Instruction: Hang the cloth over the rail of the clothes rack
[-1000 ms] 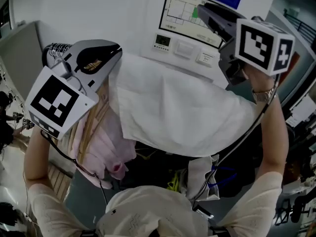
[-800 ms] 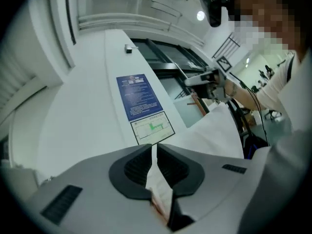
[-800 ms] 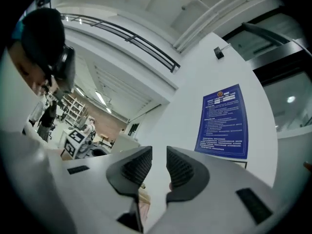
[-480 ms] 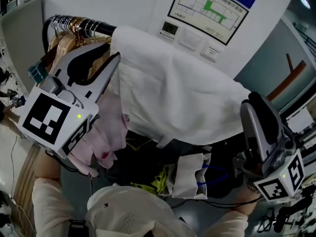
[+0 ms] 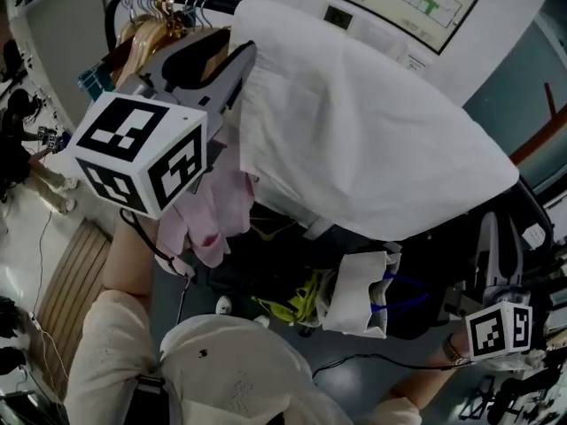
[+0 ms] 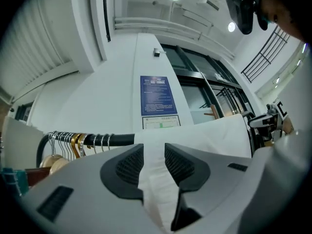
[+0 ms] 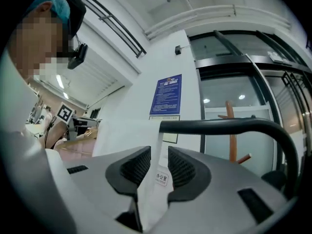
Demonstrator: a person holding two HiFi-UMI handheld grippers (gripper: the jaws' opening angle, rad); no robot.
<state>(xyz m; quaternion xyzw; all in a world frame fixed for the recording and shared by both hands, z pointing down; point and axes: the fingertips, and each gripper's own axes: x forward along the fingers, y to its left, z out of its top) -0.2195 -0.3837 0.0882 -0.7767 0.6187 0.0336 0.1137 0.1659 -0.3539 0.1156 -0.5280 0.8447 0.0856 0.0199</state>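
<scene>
Hanging over the black rail (image 5: 217, 3) of the clothes rack, the white cloth (image 5: 372, 140) drapes in a broad sheet down the near side. It spreads from just beside the left hand-held gripper (image 5: 237, 60) across to a point above the right hand-held gripper (image 5: 499, 237).

The left hand-held gripper is raised at the cloth's left edge, and its marker cube (image 5: 142, 153) faces the head camera. Its jaws have just been opening and now stand apart. In the left gripper view a fold of the cloth runs down through the gap between the ribbed pads, which no longer press on it. Straight ahead of these jaws the cloth lies over the rail. To their left, a row of metal and wooden hangers (image 5: 159, 11) crowds the bare part of the rail. Below this hand-held gripper hangs a pink garment (image 5: 217, 211).

The right hand-held gripper is held much lower, under the cloth's right corner and clear of it in the head view. Its jaws also stand apart. The right gripper view shows the rail curving across ahead of and above them, with the cloth's edge falling from it in line with the gap. Whether that edge actually reaches in between the pads cannot be told. Beyond the rail, a blue notice (image 7: 166, 94) is fixed to the white wall.
</scene>
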